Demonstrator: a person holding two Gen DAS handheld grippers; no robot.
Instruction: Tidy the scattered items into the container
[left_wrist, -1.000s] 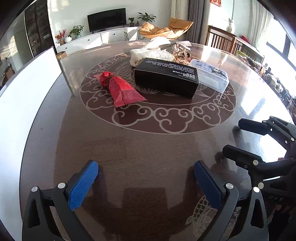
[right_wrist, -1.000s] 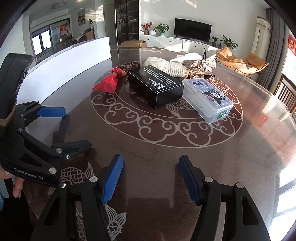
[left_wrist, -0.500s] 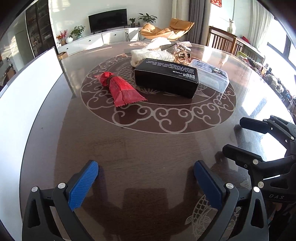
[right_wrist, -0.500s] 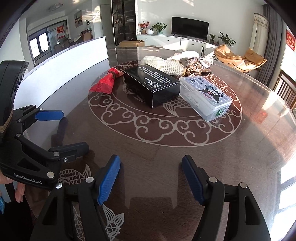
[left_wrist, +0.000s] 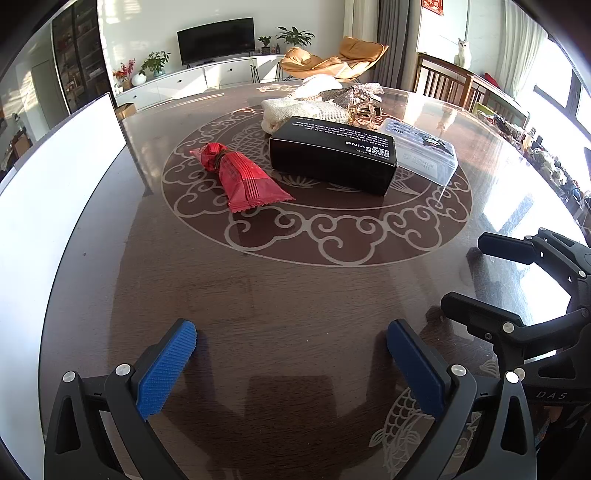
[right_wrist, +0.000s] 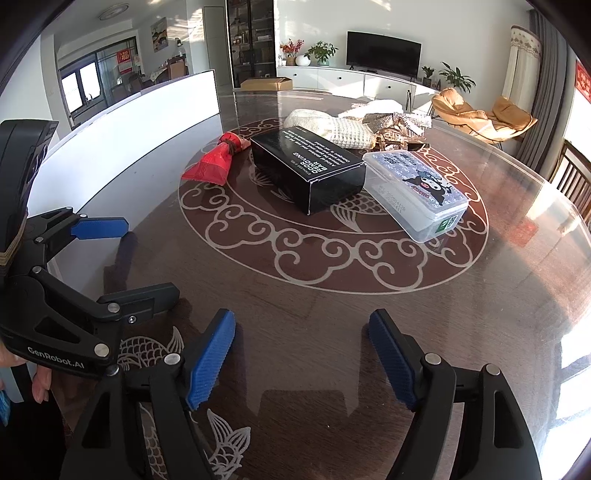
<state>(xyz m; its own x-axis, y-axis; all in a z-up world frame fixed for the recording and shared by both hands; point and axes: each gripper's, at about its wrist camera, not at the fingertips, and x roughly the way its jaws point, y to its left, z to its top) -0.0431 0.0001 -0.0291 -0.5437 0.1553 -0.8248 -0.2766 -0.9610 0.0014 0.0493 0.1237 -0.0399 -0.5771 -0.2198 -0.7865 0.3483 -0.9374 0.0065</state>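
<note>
Scattered items lie well ahead of both grippers: the left gripper and right gripper hover low over the table, jaws spread wide, holding nothing. At the table's centre sit a red packet, black box and clear lidded container, near knitted cloth.

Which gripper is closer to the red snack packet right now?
Left. The left gripper faces the red snack packet almost head-on across bare table. The right gripper sits further right, the packet off to its left beside the black box. Both jaws open.
</note>
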